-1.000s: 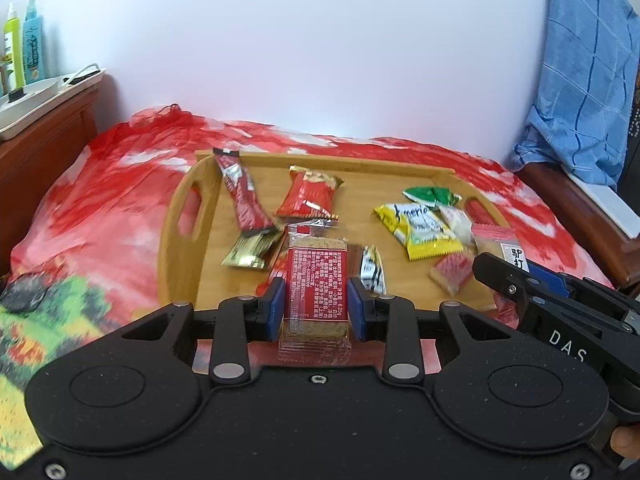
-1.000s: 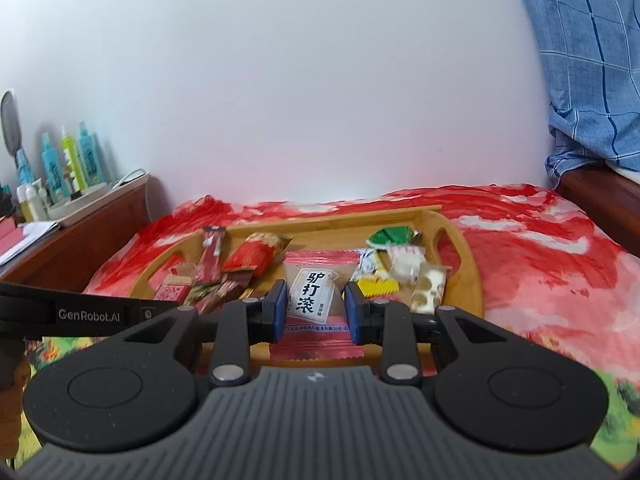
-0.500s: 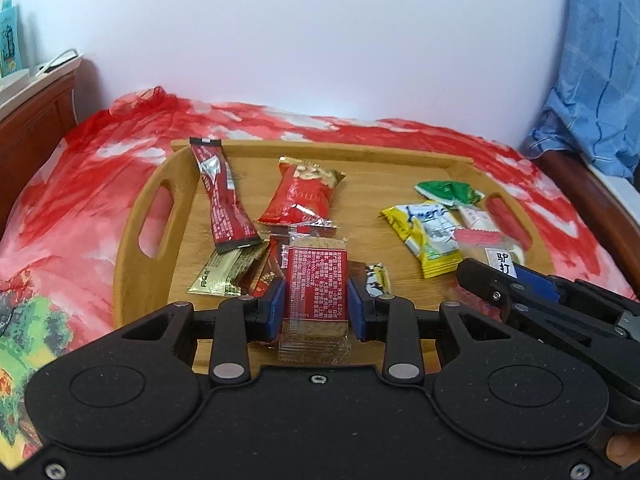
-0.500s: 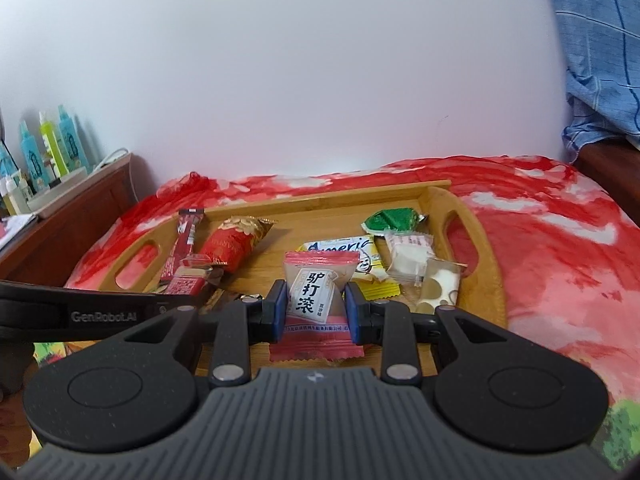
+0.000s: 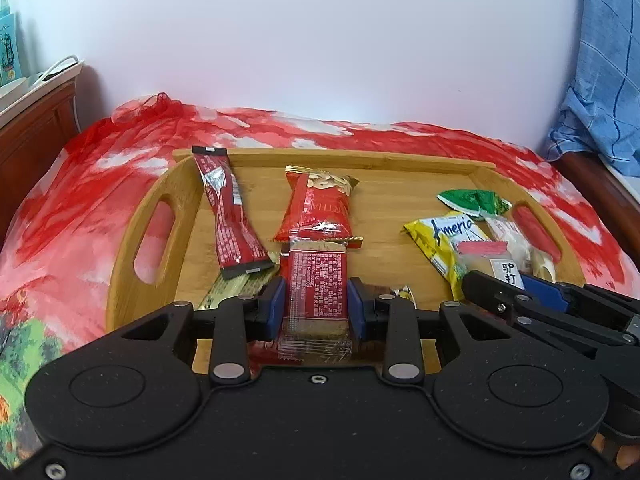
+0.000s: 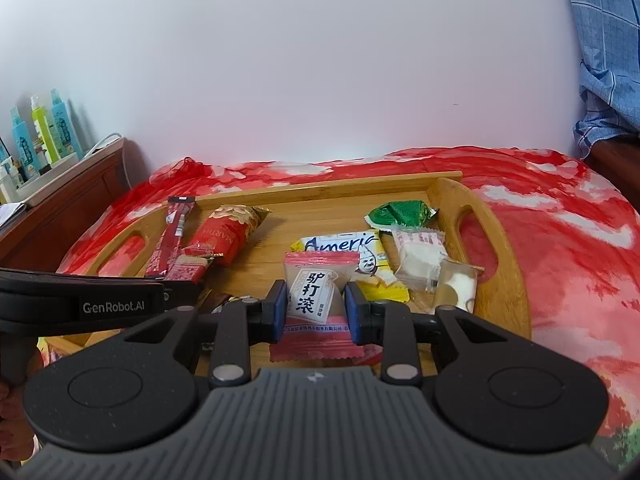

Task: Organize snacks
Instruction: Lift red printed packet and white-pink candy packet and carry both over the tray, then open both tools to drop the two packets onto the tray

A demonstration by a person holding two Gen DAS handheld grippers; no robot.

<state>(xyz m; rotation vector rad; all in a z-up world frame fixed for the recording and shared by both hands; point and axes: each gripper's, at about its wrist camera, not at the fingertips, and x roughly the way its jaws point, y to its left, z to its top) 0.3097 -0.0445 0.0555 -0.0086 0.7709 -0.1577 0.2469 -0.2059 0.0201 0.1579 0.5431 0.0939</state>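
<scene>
Left gripper [image 5: 316, 306] pinching red biscuit pack [image 5: 316, 280] at lower centre, right gripper [image 6: 316, 308] pinching pink sweet packet [image 6: 318, 292], wooden tray [image 5: 128, 248] probably just below both.

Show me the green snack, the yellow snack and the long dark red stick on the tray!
green snack [image 6: 400, 214], right wrist view, middle of its wrapper.
yellow snack [image 6: 344, 245], right wrist view, on the blue lettering.
long dark red stick [image 5: 230, 216], left wrist view, middle of the packet.
</scene>
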